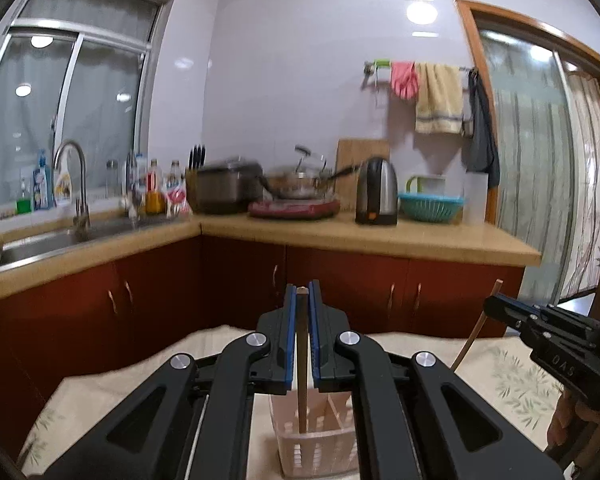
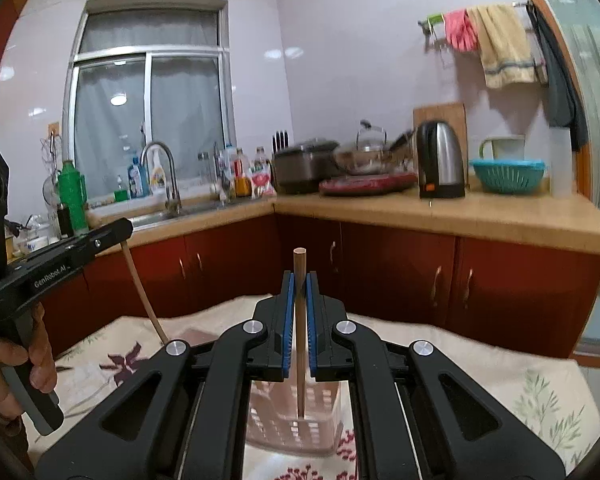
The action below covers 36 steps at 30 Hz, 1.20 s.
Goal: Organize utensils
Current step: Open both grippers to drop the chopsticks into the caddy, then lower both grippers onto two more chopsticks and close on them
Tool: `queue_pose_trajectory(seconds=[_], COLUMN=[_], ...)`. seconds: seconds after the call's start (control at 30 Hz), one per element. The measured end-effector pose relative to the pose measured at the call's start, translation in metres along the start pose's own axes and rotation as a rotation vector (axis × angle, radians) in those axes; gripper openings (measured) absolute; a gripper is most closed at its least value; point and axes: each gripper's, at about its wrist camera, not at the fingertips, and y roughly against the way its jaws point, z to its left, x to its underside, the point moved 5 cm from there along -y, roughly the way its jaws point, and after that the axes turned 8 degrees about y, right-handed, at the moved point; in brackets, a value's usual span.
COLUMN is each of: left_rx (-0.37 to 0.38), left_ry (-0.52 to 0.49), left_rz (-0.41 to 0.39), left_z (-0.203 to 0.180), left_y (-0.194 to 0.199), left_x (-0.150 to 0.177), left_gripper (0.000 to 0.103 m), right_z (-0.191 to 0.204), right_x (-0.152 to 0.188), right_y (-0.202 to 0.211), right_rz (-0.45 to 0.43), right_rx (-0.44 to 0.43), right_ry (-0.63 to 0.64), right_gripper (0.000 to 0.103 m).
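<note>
Each slim wooden chopstick (image 1: 302, 360) (image 2: 299, 332) is pinched upright by left fingers (image 1: 289, 344) and right fingers (image 2: 287, 320), directly above the pale slotted plastic holder (image 1: 320, 444) at lower centre.

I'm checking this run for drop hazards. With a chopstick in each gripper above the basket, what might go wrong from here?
1. The left gripper holds its dark chopstick near the very top, so the long free end may swing and catch the pink utensil basket rim.
2. The right gripper brings its light chopstick toward the same basket; the two could collide.
</note>
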Motion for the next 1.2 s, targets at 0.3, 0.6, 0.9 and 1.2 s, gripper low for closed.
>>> queue_pose_trajectory(seconds=[0.3, 0.6, 0.9, 1.2], left_rx=[-0.038, -0.093, -0.158, -0.212], left_ry=[-0.006, -0.015, -0.009, 0.022], left_rz=[0.052, 0.078, 0.158, 0.290], left_z=[0.012, 0.024, 0.032, 0.041], left_y=[0.012, 0.053, 0.104, 0.138], left_x=[0.026, 0.049, 0.111, 0.177], left_gripper=[0.064, 0.077, 0.077, 0.077], right_z=[-0.004, 0.001, 0.022, 0.040], right_x=[0.012, 0.023, 0.098, 0.199], right_y=[0.019, 0.073, 0.138, 0.171], right_rz=[0.005, 0.003, 0.068, 0.253], right_rx=[0.060, 0.115, 0.135, 0.085], right_ry=[-0.001, 0.024, 0.037, 0.034], right_gripper=[0.045, 0.049, 0.047, 0.032])
